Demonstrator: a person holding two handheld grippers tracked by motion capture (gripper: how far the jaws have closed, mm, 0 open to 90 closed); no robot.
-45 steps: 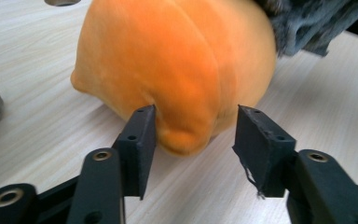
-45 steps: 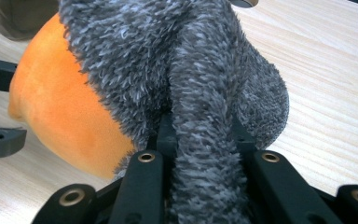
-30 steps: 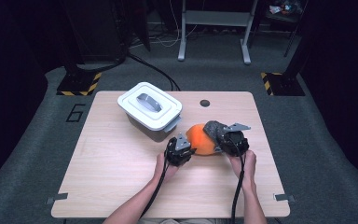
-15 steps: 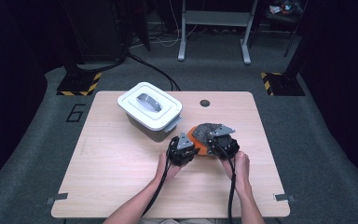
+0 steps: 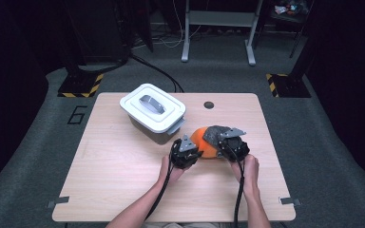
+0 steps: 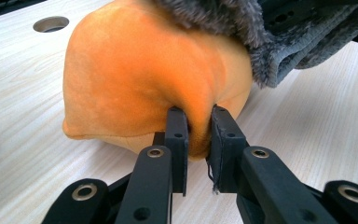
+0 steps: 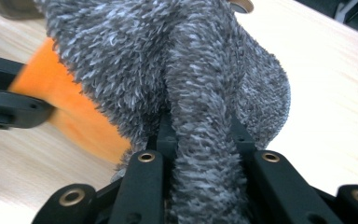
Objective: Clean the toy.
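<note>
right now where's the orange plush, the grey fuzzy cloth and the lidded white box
orange plush (image 6: pixel 140 79), left gripper view, its bulging side
grey fuzzy cloth (image 7: pixel 200 93), right gripper view, pinched fold
lidded white box (image 5: pixel 135 102), high view, lid's flat top

My table (image 5: pixel 123 190) is of light wood with rounded corners and a small round hole (image 5: pixel 209 105) near its far edge. On it stands a white lidded box (image 5: pixel 153 112), towards the far left. Just to the right of the box lies an orange plush (image 5: pixel 202 140), with a grey fluffy cloth (image 5: pixel 214 134) over it.

A white lidded container (image 5: pixel 153 111) sits on the wooden table (image 5: pixel 109 171), near its round hole (image 5: pixel 209 105).
</note>
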